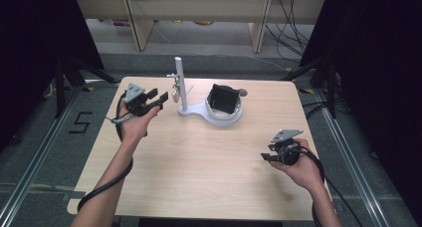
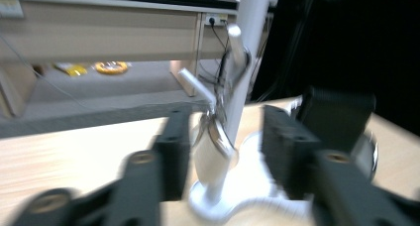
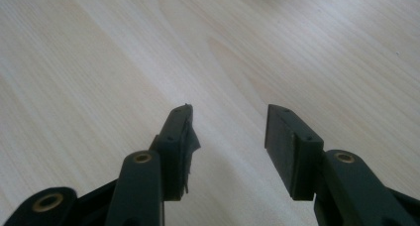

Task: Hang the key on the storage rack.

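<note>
A pale wooden table [image 1: 199,167] spans the middle of the high view, and a white plastic stand with an upright post [image 1: 179,82] and a round dish holding a black box [image 1: 224,98] sits at upper centre. At upper left the left gripper [image 1: 161,98] points at a small silvery metal padlock hanging from the post's hook [image 1: 175,93], jaws apart; in the left gripper view the padlock [image 2: 213,146] hangs between them, unpressed. At lower right the right gripper [image 1: 266,155] hovers over bare wood, jaws spread around nothing.
</note>
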